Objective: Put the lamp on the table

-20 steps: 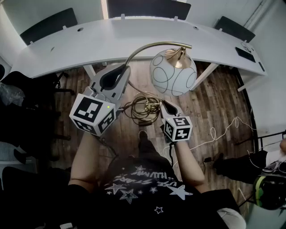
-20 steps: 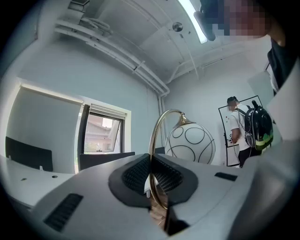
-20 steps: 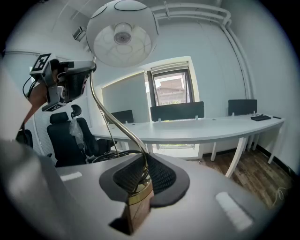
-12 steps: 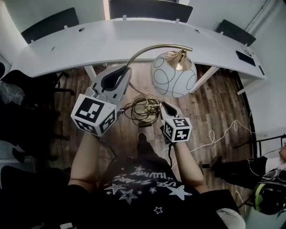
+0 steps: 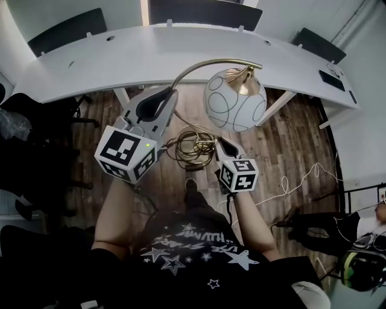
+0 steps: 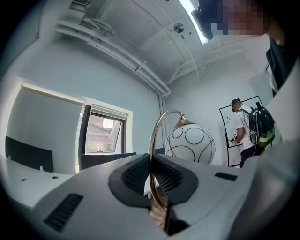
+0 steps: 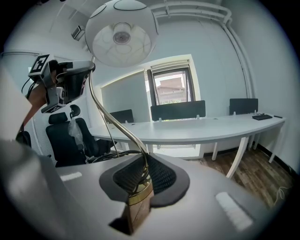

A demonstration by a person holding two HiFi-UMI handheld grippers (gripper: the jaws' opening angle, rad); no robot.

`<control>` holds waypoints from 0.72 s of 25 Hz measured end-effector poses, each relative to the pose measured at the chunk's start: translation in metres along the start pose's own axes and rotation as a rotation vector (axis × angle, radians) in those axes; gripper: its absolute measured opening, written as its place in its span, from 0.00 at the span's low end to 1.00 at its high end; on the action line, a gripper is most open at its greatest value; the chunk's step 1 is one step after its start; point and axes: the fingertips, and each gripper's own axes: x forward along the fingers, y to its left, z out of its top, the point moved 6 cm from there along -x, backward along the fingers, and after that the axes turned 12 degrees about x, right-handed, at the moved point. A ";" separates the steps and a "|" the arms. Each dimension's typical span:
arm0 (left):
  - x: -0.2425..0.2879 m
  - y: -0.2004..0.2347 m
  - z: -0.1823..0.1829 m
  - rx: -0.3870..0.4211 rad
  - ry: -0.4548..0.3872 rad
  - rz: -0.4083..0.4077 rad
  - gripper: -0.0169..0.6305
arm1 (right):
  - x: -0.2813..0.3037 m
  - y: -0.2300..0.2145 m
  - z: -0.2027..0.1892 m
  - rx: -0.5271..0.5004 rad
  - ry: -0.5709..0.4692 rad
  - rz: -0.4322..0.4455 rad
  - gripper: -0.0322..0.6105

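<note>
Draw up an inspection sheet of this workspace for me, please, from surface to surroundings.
Surface: white curved table, mostly bare; lamp not on it yet.
Job's things: lamp held in the air short of the table, globe shade hanging from a curved brass stem.
Clutter: dark flat item at the table's right end.
Grippers: left gripper shut on the stem; right gripper shut on the lamp's lower end.
Cables: cord coiled beside the right gripper; white cable on the wooden floor.
Surroundings: dark chairs behind the table; a person by the wall.

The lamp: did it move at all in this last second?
The globe shade drifted barely rightward; nothing was taken or released. The left hand-held gripper stays clamped on the brass neck, the right hand-held gripper on the lower stem, short of the table.
</note>
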 end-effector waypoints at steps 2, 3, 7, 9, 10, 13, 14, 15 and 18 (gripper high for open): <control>0.000 0.002 0.000 -0.002 -0.001 -0.004 0.08 | 0.001 0.000 0.001 0.003 0.000 0.000 0.11; 0.001 0.003 0.000 -0.003 -0.003 -0.005 0.07 | 0.002 0.000 0.002 0.004 0.000 -0.001 0.11; 0.001 0.002 -0.003 -0.002 -0.010 -0.003 0.07 | 0.006 -0.003 0.002 0.003 -0.007 0.005 0.11; -0.003 -0.003 -0.005 0.001 -0.009 0.000 0.08 | 0.005 -0.004 -0.002 -0.001 -0.009 0.010 0.11; -0.007 -0.007 -0.006 0.004 -0.010 0.000 0.07 | 0.002 -0.003 -0.007 -0.002 -0.011 0.013 0.11; -0.019 -0.018 -0.005 0.023 -0.021 -0.014 0.07 | -0.007 0.001 -0.019 0.005 -0.032 0.012 0.11; -0.018 -0.019 -0.005 0.031 -0.025 -0.018 0.08 | -0.007 0.001 -0.020 0.008 -0.040 0.011 0.11; -0.016 -0.018 -0.005 0.039 -0.028 -0.020 0.07 | -0.005 0.000 -0.019 0.008 -0.048 0.012 0.11; -0.012 -0.018 -0.003 0.062 -0.037 -0.011 0.07 | 0.002 -0.005 -0.014 -0.003 -0.065 0.027 0.11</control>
